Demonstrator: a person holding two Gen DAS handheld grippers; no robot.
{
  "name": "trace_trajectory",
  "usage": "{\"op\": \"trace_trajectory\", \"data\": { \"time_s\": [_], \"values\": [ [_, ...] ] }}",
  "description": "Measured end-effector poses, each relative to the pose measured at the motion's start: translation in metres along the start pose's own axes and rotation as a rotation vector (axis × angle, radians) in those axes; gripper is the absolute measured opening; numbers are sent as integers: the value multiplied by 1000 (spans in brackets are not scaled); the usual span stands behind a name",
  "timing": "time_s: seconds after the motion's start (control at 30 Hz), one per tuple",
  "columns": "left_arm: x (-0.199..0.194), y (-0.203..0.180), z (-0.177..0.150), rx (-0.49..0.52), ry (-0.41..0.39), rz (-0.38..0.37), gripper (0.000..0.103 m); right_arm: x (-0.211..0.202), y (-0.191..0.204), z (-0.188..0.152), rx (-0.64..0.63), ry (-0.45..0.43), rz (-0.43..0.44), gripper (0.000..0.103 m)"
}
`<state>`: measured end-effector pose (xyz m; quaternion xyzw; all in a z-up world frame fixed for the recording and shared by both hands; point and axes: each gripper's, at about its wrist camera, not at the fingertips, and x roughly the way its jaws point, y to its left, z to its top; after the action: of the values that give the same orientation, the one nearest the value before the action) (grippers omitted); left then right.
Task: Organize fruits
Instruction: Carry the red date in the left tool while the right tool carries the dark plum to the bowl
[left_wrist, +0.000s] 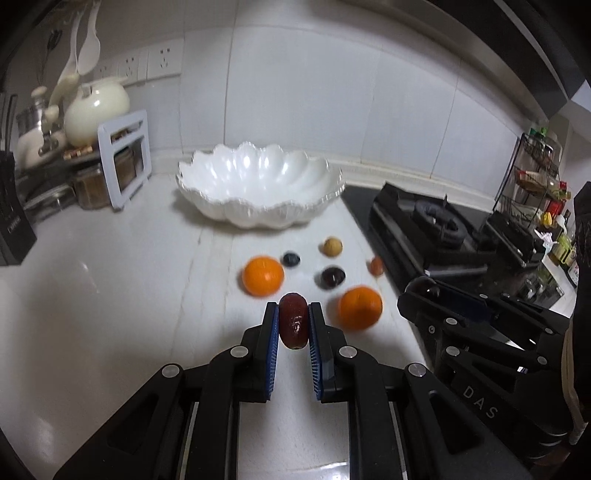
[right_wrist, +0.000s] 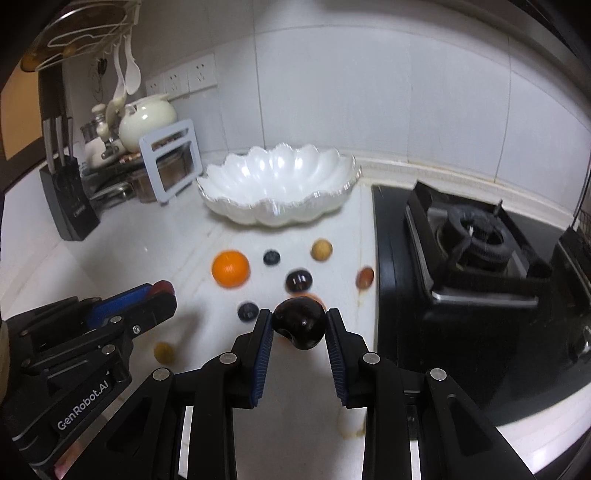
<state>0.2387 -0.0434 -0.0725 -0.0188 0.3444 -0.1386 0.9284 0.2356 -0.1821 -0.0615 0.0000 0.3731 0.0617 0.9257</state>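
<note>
The left tongs (left_wrist: 293, 325) are clamped on one reddish-brown date (left_wrist: 293, 320), held above the white worktop (left_wrist: 110, 295) in front of the shell-shaped white bowl (left_wrist: 258, 184). The right tongs (right_wrist: 299, 325) are clamped on one glossy dark plum (right_wrist: 299, 325), also lifted in front of that bowl.

The bowl holds no fruit. On the worktop in front of it, the left wrist view shows two oranges (left_wrist: 263, 276) (left_wrist: 360, 308), one blueberry (left_wrist: 290, 259), one tan round fruit (left_wrist: 332, 246), one dark plum (left_wrist: 332, 277) and one small reddish fruit (left_wrist: 376, 265) nearest the gas stove (left_wrist: 436, 221), which lies right of the bowl.

The right wrist view adds a second blueberry (right_wrist: 247, 311) and a second tan fruit (right_wrist: 164, 351), both farther from the bowl than the rest.

Left of the bowl stand one white rack (left_wrist: 123, 158) and one cream pot (left_wrist: 96, 110).
</note>
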Motion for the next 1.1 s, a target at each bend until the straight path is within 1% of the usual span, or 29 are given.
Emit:
{"op": "trace_trajectory", "data": {
  "time_s": [0.27,0.4,0.6,0.77,0.93,1.1],
  "values": [
    [-8,0,31,-5,-68,-4,17,-7,-3,28,-12,-69,23,30],
    [-8,-3,45,-1,-95,13,17,-6,-7,45,-26,-93,43,30],
    [-6,-3,69,14,-139,54,17,-4,-11,71,-49,-152,59,31],
    [-2,0,91,30,-176,90,17,5,-15,96,-70,-189,70,31],
    [6,3,114,36,-197,119,17,15,-20,122,-67,-225,81,31],
    [17,7,135,41,-208,138,17,27,-21,147,-70,-238,90,30]
  ]
}}
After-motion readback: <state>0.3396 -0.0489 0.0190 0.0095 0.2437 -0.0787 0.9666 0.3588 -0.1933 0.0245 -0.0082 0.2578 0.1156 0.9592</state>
